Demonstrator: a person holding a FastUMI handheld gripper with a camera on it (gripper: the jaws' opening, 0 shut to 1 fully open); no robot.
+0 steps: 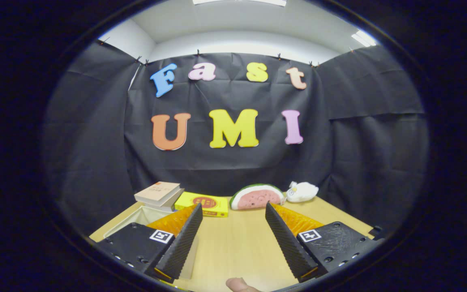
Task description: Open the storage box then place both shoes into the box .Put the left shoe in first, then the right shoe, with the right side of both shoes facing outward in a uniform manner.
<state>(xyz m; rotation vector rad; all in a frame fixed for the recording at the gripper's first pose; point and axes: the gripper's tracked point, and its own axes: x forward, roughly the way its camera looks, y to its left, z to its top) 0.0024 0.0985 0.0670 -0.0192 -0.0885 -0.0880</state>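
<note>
You are looking across a pale wooden table (233,243) that runs back to the booth's black cloth wall (359,162), with a white ceiling and strip lights above the cloth. Your gripper (233,239) is held above the tabletop with its two fingers spread wide apart and nothing between them but bare wood. Behind the left finger (181,243) you can see the pale rim of the storage box (134,221), partly hidden by that finger; whether its lid is on or off cannot be told from here. Beyond the fingers, along the back of the table, sits a stack of books (159,194) just behind the box, then a flat yellow box (203,204), then a watermelon-slice toy (256,197), and a small white plush (302,191) touching or just beside it at the right. A fingertip (239,285) shows at the near edge between the fingers.
</note>
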